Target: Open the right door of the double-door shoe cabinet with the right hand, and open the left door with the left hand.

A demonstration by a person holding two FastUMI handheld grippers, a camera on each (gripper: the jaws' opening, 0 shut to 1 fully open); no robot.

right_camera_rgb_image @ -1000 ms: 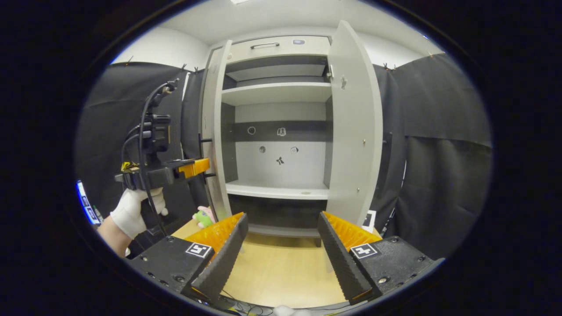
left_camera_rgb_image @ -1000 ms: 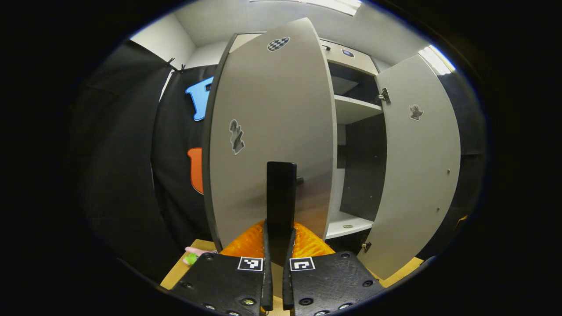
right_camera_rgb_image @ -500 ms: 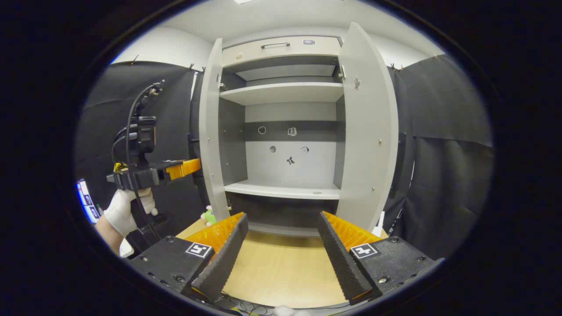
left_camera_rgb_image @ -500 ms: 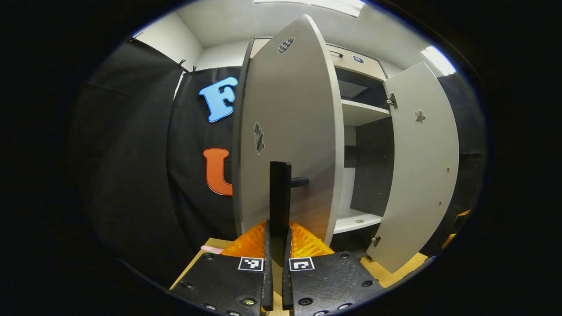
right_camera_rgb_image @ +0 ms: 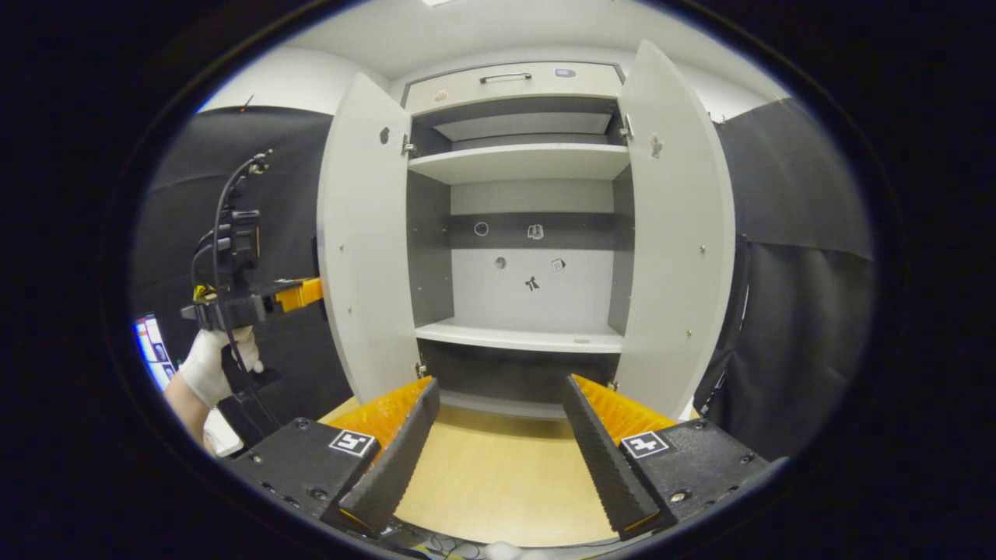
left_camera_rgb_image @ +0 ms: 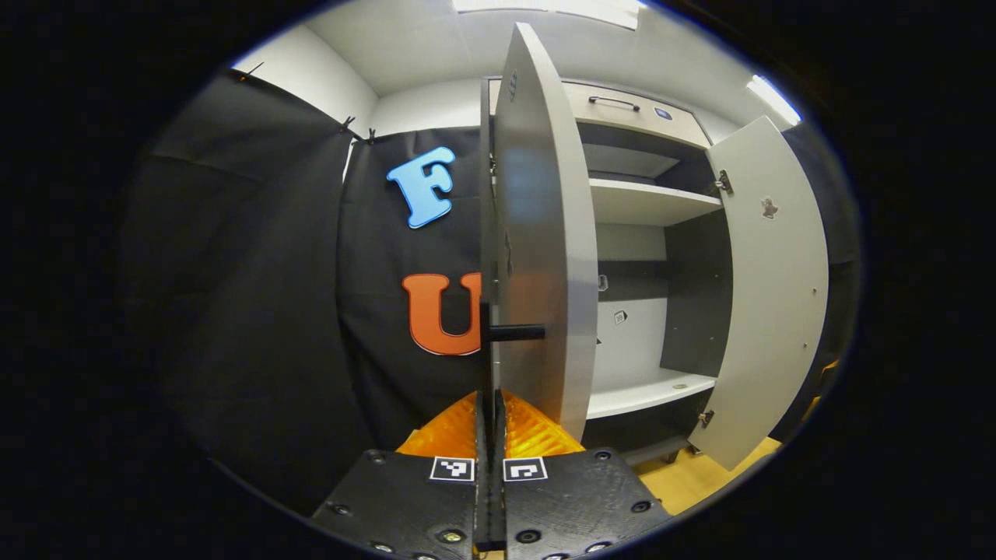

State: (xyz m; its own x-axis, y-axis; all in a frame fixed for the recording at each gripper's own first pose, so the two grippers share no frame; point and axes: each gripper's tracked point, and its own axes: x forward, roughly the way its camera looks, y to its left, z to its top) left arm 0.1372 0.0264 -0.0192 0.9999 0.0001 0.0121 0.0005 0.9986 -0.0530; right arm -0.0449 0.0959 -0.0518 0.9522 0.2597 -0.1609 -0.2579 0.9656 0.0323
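Note:
The grey shoe cabinet (right_camera_rgb_image: 529, 163) stands with both doors swung out. In the left gripper view the left door (left_camera_rgb_image: 537, 257) is almost edge-on, and my left gripper (left_camera_rgb_image: 490, 398) is shut on its black bar handle (left_camera_rgb_image: 515, 333). The right door (left_camera_rgb_image: 770, 295) hangs wide open beyond it. In the right gripper view, the left door (right_camera_rgb_image: 362, 233) and right door (right_camera_rgb_image: 677, 233) flank the bare shelves. The left gripper (right_camera_rgb_image: 299, 294) sits at the left door's outer edge, held by a white-gloved hand (right_camera_rgb_image: 210, 362). My right gripper (right_camera_rgb_image: 501, 386) is open in front of the cabinet, holding nothing.
A drawer with a bar handle (right_camera_rgb_image: 506, 78) tops the cabinet. Inside are an upper shelf (right_camera_rgb_image: 521, 162) and a lower shelf (right_camera_rgb_image: 521, 336), with small stickers on the back panel. Light wooden floor (right_camera_rgb_image: 498, 474) lies in front. Black cloth hangs on both sides.
The left door has swung further outward with my left gripper shut on its handle, and is now seen nearly edge-on. The right gripper stayed open and shifted slightly.

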